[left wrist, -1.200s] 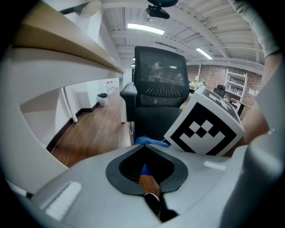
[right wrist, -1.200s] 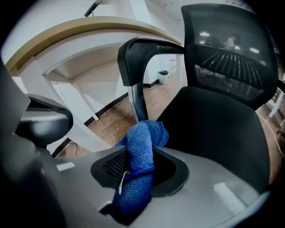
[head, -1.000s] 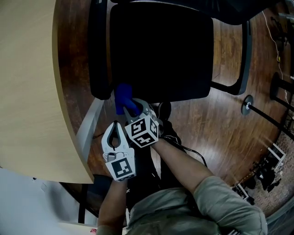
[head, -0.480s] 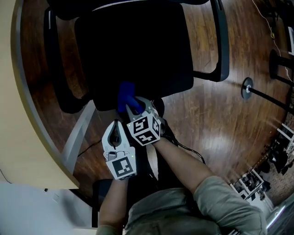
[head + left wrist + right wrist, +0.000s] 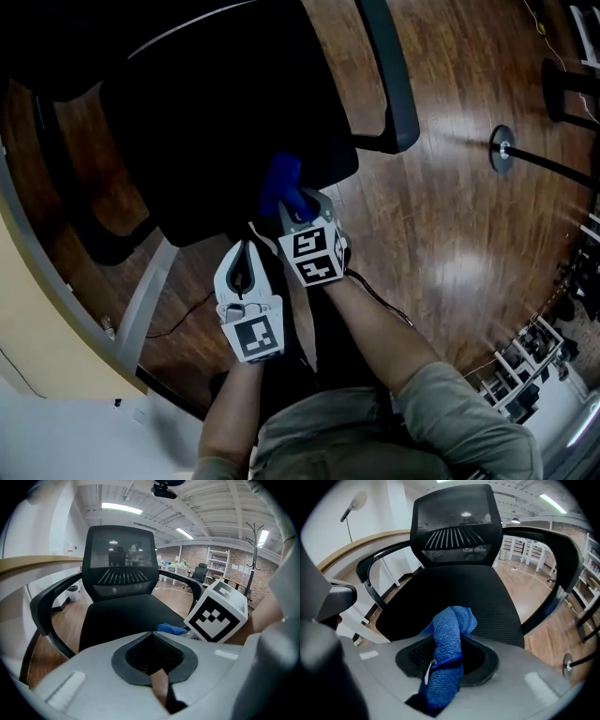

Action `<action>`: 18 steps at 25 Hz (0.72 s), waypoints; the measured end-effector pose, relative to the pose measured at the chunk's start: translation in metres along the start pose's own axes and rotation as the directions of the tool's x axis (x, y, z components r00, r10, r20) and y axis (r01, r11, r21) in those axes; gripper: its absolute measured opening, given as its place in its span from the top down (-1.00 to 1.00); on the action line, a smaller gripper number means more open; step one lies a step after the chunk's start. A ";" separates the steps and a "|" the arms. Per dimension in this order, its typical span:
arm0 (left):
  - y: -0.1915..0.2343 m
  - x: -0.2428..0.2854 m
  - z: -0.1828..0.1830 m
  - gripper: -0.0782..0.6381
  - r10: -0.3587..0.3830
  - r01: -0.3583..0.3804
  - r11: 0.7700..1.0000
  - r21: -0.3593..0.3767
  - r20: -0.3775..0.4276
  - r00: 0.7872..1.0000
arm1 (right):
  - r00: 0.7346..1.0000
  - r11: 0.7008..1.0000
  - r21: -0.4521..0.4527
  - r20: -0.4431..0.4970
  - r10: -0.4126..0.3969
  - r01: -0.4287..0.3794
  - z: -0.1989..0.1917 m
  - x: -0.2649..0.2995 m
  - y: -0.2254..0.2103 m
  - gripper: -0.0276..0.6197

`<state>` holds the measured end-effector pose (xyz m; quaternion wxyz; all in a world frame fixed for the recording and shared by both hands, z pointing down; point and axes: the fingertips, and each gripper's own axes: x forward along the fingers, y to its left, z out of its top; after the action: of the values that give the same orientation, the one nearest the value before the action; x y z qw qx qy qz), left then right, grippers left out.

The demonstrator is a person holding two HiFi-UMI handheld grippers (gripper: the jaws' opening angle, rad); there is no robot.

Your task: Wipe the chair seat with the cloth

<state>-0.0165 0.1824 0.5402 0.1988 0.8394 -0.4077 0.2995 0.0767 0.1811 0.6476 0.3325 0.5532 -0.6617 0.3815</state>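
Note:
The black office chair seat (image 5: pixel 225 122) fills the upper left of the head view. My right gripper (image 5: pixel 289 202) is shut on a blue cloth (image 5: pixel 281 180), which sticks up from its jaws just over the seat's front right corner. In the right gripper view the cloth (image 5: pixel 449 644) hangs folded between the jaws above the seat (image 5: pixel 459 590). My left gripper (image 5: pixel 246 247) hovers beside the right one, short of the seat edge, its jaws closed tip to tip on nothing. The left gripper view shows the seat (image 5: pixel 126 616), the cloth (image 5: pixel 171 629) and the right gripper's marker cube (image 5: pixel 216 613).
A curved wooden desk (image 5: pixel 28 309) with a grey leg (image 5: pixel 141 309) borders the chair on the left. The chair's armrests (image 5: pixel 389 75) flank the seat, and its mesh backrest (image 5: pixel 452 522) rises behind. A stand's round base (image 5: pixel 503 148) sits on the wooden floor at right.
Both grippers have moved together along the seat's front edge toward its right corner. The chair now sits further left in the head view. The cloth stays in the right gripper.

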 end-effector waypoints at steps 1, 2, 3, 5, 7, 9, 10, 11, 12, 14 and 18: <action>-0.007 0.004 0.001 0.77 -0.009 0.009 1.000 0.008 -0.002 1.000 | 1.000 1.000 0.015 0.002 -0.011 0.010 -0.002 -0.002 -0.010 0.55; -0.014 0.008 0.003 0.77 -0.017 0.017 1.000 0.014 -0.004 1.000 | 1.000 0.999 0.030 0.002 -0.022 0.022 -0.004 -0.005 -0.020 0.55; -0.020 0.011 0.005 0.77 -0.025 0.025 1.000 0.019 -0.005 1.000 | 0.999 0.998 0.044 0.003 -0.035 0.034 -0.006 -0.007 -0.031 0.55; -0.032 0.017 0.009 0.77 -0.037 0.038 0.999 0.030 -0.003 0.999 | 0.998 0.995 0.076 0.008 -0.059 0.058 -0.010 -0.012 -0.051 0.55; -0.043 0.020 0.013 0.77 -0.048 0.048 0.998 0.041 -0.002 0.999 | 0.997 0.991 0.107 0.010 -0.078 0.076 -0.014 -0.017 -0.068 0.55; -0.053 0.024 0.018 0.77 -0.056 0.056 0.997 0.052 -0.002 0.998 | 0.996 0.987 0.135 0.010 -0.091 0.089 -0.017 -0.023 -0.085 0.55; -0.058 0.026 0.021 0.77 -0.058 0.058 0.997 0.057 -0.001 0.998 | 0.995 0.985 0.146 0.010 -0.097 0.095 -0.018 -0.025 -0.093 0.55; -0.062 0.028 0.023 0.77 -0.060 0.059 0.996 0.061 0.000 0.998 | 0.995 0.982 0.157 0.010 -0.104 0.101 -0.020 -0.026 -0.101 0.55; -0.066 0.030 0.024 0.77 -0.061 0.061 0.996 0.064 0.000 0.998 | 0.994 0.980 0.167 0.010 -0.109 0.106 -0.022 -0.028 -0.107 0.55; -0.072 0.033 0.024 0.77 -0.063 0.063 0.996 0.066 -0.003 0.998 | 0.993 0.977 0.182 0.009 -0.117 0.113 -0.026 -0.028 -0.118 0.55; -0.083 0.040 0.023 0.77 -0.065 0.066 0.995 0.075 -0.015 0.998 | 0.993 0.974 0.193 0.008 -0.121 0.117 -0.033 -0.026 -0.134 0.55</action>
<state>0.0774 0.1949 0.5420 0.1795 0.8572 -0.3672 0.3133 0.2133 0.2096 0.6598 0.2930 0.6251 -0.5908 0.4177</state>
